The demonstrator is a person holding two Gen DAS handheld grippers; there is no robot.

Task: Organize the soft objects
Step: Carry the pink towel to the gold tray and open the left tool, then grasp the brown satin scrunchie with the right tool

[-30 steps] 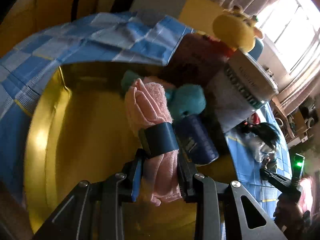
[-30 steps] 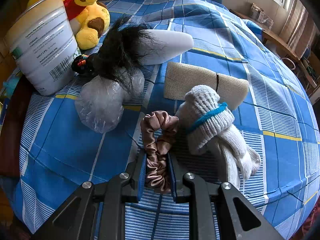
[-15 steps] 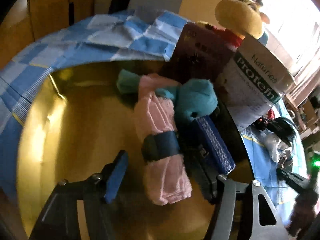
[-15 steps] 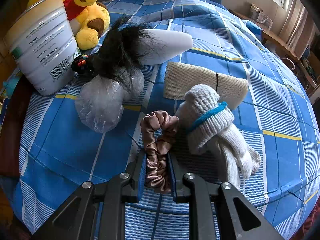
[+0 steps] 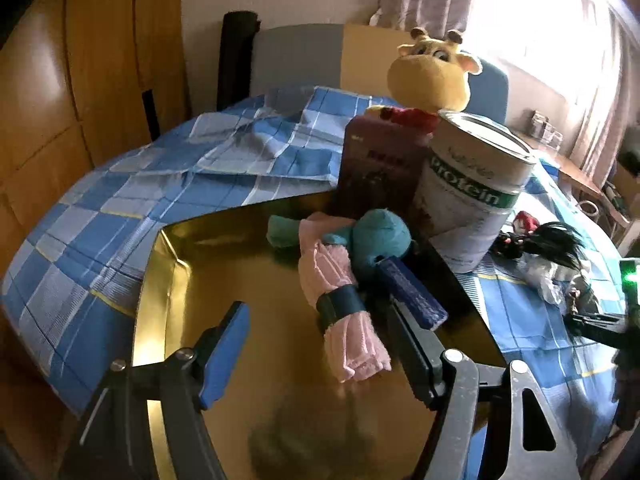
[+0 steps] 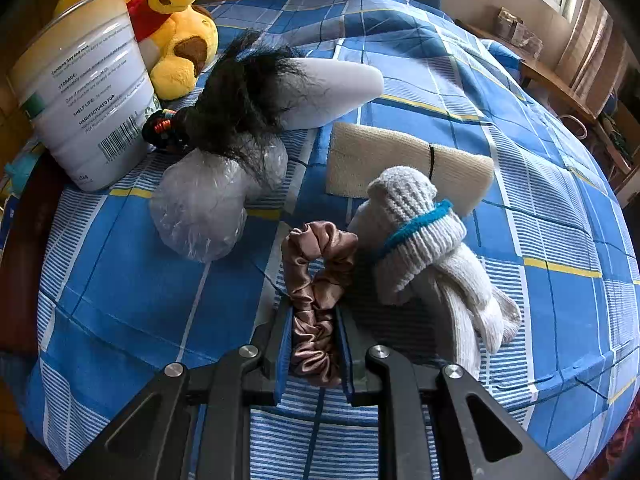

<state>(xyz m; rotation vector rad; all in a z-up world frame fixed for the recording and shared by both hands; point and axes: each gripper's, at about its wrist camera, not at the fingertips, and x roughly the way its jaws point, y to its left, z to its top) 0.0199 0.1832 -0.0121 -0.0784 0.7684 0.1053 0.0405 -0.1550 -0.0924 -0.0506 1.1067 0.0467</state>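
In the left wrist view a rolled pink towel (image 5: 344, 300) with a dark band lies in a gold tray (image 5: 224, 280), beside a teal cloth (image 5: 380, 236) and a blue block (image 5: 412, 292). My left gripper (image 5: 316, 332) is open and empty, pulled back above the towel. In the right wrist view my right gripper (image 6: 314, 340) is shut on a brown satin scrunchie (image 6: 316, 268) resting on the blue checked bedspread (image 6: 120, 300). A rolled white sock bundle (image 6: 416, 240) with a blue band lies just right of it.
A white protein tin (image 6: 80, 92), a yellow plush toy (image 6: 176, 28), a black hairpiece (image 6: 244, 96), a plastic bag (image 6: 208, 208), a white cone (image 6: 336, 88) and a beige pad (image 6: 400, 160) lie on the bed. A maroon box (image 5: 380, 168) stands behind the tray.
My left gripper has opened, let go of the pink towel in the tray, and drawn back and up. The right gripper has not moved.
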